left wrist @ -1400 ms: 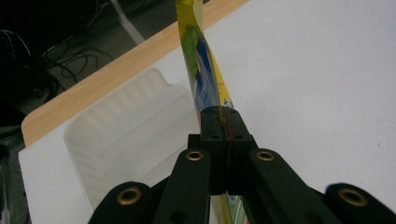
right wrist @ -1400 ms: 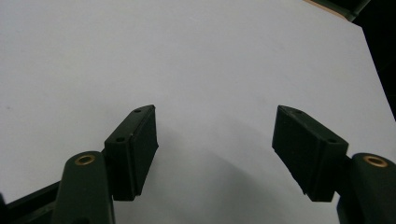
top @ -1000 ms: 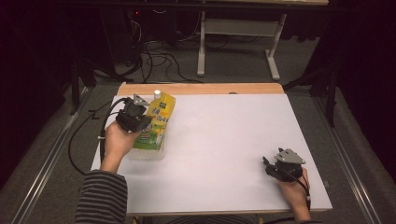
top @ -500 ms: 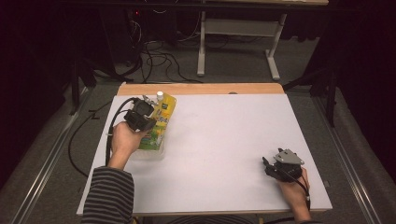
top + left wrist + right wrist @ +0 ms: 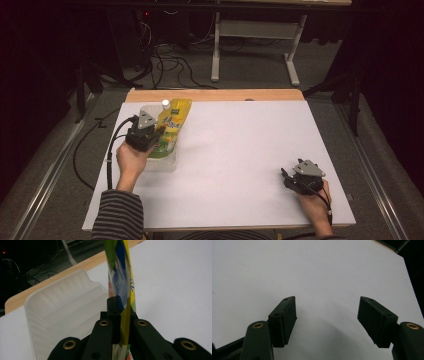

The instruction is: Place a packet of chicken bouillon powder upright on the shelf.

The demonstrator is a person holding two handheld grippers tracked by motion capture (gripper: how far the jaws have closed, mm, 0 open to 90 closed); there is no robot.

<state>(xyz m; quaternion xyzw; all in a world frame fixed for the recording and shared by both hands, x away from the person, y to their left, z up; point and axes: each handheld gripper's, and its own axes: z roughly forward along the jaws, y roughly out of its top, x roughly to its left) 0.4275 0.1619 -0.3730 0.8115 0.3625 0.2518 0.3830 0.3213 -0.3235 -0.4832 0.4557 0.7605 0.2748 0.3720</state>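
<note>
A yellow-green pouch [image 5: 173, 124] with a white cap [image 5: 165, 104] lies slanted over a clear plastic tray [image 5: 163, 163] at the table's far left. My left gripper [image 5: 158, 135] is shut on the pouch's edge. In the left gripper view the pouch [image 5: 122, 280] stands edge-on between the jaws of that gripper [image 5: 122, 305], with the ribbed tray [image 5: 57, 310] to its left. Near the front right corner, my right gripper [image 5: 287, 176] rests low over the table. Seen from its own camera, the right gripper [image 5: 327, 312] stands open over bare white table.
The white table top [image 5: 240, 150] has a wooden strip [image 5: 215, 95] along its far edge. A black cable [image 5: 109, 150] trails off the left side. Desk legs and cables stand on the floor beyond the table.
My left hand has come down a little with the pouch, which now lies lower over the tray. The right hand has stayed in place.
</note>
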